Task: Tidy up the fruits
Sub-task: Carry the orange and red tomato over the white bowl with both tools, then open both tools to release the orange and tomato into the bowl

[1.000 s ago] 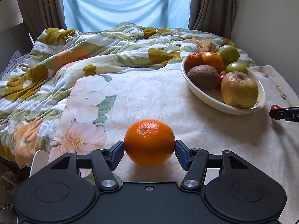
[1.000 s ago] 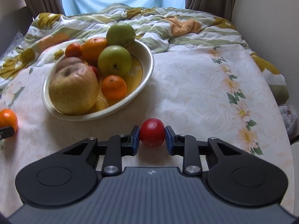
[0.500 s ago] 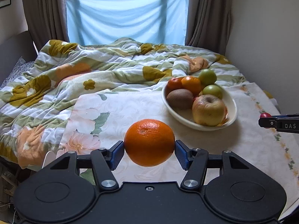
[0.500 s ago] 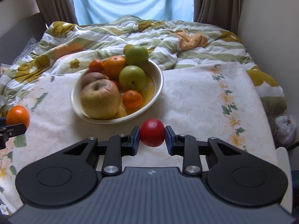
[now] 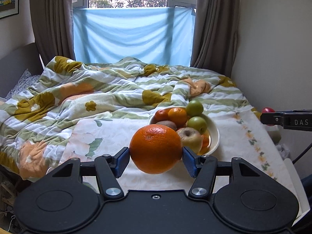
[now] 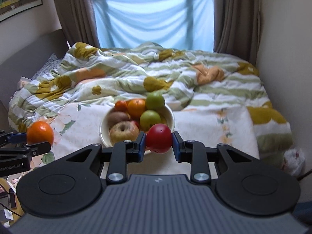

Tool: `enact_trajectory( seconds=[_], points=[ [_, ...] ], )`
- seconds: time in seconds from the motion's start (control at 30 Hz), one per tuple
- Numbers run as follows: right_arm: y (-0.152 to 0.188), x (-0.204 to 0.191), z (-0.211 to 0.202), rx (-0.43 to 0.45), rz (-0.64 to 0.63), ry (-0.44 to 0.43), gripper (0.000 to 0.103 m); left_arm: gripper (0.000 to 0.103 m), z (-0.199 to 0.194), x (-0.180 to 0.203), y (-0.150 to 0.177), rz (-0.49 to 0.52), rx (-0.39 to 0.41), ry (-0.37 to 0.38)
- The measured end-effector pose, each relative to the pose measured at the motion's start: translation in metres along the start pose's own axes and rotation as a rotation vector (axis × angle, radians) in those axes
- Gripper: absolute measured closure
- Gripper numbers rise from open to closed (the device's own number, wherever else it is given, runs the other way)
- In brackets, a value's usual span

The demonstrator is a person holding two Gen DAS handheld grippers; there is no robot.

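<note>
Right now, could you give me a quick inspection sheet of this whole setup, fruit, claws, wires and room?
Surface: pale floral tablecloth, with a rumpled green-striped quilt behind it.
Job's things: cream oval bowl holding apples, oranges and a kiwi; large round orange; small red round fruit.
Clutter: white plastic bag low on the right.
Grippers: left gripper clamps the orange; right gripper clamps the red fruit; both off the cloth.
Cables: dark cable at right edge.
Surroundings: brown curtains, blue cloth across window.

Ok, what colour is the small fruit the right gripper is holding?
Red; the small fruit shows best in the right wrist view, clamped in the right gripper.
</note>
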State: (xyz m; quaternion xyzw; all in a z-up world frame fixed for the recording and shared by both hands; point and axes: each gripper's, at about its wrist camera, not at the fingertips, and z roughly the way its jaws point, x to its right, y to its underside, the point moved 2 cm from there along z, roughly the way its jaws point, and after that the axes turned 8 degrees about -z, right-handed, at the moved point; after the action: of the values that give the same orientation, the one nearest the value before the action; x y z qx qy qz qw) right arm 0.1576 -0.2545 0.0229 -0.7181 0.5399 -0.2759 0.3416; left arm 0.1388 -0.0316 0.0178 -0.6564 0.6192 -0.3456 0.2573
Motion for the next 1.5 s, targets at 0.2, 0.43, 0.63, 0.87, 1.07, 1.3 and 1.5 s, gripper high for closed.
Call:
enact_trajectory(
  seconds=[0.2, 0.43, 0.63, 0.87, 1.07, 1.3, 1.5],
  points=[
    [-0.013, 0.01, 0.0, 0.015, -0.047, -0.029, 0.059, 0.04, 0.011, 0.018, -0.018, 0.016, 0.022, 0.004],
    [-0.022, 0.022, 0.022, 0.01, -0.05, -0.053, 0.059, 0.04, 0.047, 0.035, -0.038, 0.03, 0.017, 0.014],
    [-0.032, 0.034, 0.055, -0.005, -0.043, -0.065, 0.059, 0.04, 0.089, 0.047, -0.05, 0.051, -0.02, 0.025],
    [-0.037, 0.044, 0.098, -0.05, -0.045, -0.079, 0.059, 0.04, 0.143, 0.053, -0.056, 0.044, -0.091, 0.038],
    [-0.039, 0.048, 0.127, -0.081, -0.037, -0.09, 0.059, 0.04, 0.178, 0.057, -0.055, 0.062, -0.142, 0.039],
    [-0.04, 0.054, 0.149, -0.105, -0.022, -0.093, 0.059, 0.04, 0.201, 0.061, -0.052, 0.086, -0.177, 0.032],
    [-0.039, 0.059, 0.16, -0.125, -0.004, -0.091, 0.059, 0.039, 0.21, 0.064, -0.049, 0.109, -0.193, 0.031]
  ],
)
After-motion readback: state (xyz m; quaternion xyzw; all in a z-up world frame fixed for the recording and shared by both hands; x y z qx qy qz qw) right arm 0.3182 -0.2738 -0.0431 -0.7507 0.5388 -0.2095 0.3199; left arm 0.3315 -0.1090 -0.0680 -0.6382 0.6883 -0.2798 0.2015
